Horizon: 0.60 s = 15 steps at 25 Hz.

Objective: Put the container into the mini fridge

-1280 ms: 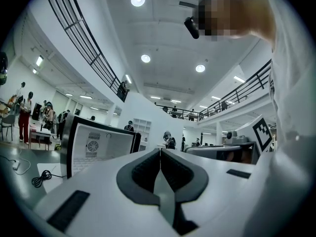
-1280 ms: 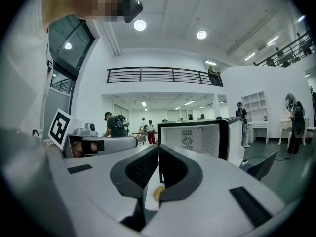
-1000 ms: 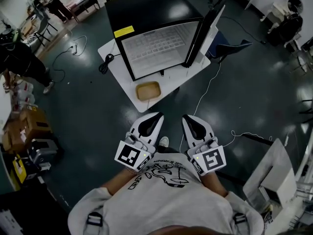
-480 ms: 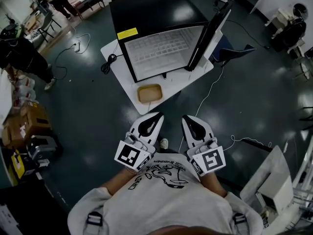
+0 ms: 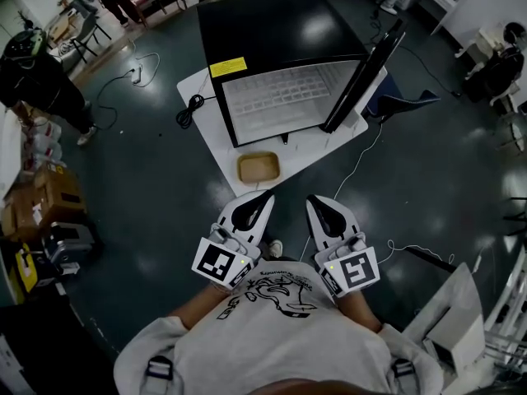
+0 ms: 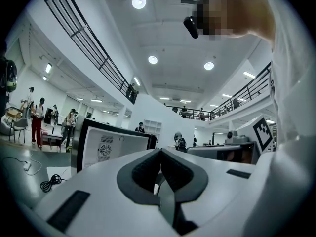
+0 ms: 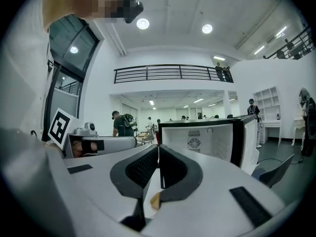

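Observation:
A tan, shallow container [image 5: 258,167] lies on the white platform [image 5: 212,142] just in front of the black mini fridge [image 5: 276,31]. The fridge door [image 5: 366,74] stands open at the right, and the white inside [image 5: 284,95] with its shelves shows. My left gripper [image 5: 267,194] and right gripper [image 5: 312,199] hover side by side close to my chest, short of the platform, both shut and empty. In the left gripper view the shut gripper [image 6: 160,150] points at the fridge [image 6: 111,149]. A sliver of the container [image 7: 155,200] peeks below the shut right gripper [image 7: 158,147].
A black cable [image 5: 191,108] coils on the platform's left edge, and a white cord [image 5: 346,171] runs over the dark floor at the right. Cardboard boxes [image 5: 41,200] and equipment stand at the left. People [image 5: 33,76] stand far left, and a white stand [image 5: 453,323] sits at lower right.
The fridge, platform and container have drawn closer and lower in the head view as I moved toward them. Both grippers stay shut, side by side.

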Motion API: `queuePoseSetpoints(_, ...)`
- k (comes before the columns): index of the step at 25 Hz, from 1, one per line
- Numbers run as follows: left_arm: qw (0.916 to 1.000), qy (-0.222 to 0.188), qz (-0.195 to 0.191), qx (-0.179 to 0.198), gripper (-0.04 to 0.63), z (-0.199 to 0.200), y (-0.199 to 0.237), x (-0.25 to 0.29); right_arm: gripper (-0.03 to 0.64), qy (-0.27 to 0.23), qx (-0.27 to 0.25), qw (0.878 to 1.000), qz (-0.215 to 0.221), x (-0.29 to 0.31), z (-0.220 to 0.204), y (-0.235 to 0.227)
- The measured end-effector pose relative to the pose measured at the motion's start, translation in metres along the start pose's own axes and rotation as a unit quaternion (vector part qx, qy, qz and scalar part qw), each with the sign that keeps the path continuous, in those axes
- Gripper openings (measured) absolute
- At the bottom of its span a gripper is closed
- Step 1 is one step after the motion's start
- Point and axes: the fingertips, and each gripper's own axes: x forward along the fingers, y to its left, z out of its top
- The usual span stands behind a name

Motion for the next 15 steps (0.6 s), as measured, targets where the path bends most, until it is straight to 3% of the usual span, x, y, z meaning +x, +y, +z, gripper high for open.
queuePoseSetpoints(15, 0.9999, -0.002, 0.013, 0.003, 0.017, 0.011, 0.086, 0.036, 0.031, 0.001, -0.008, 1.000, 0.023, 0.096, 0.017, -0.023)
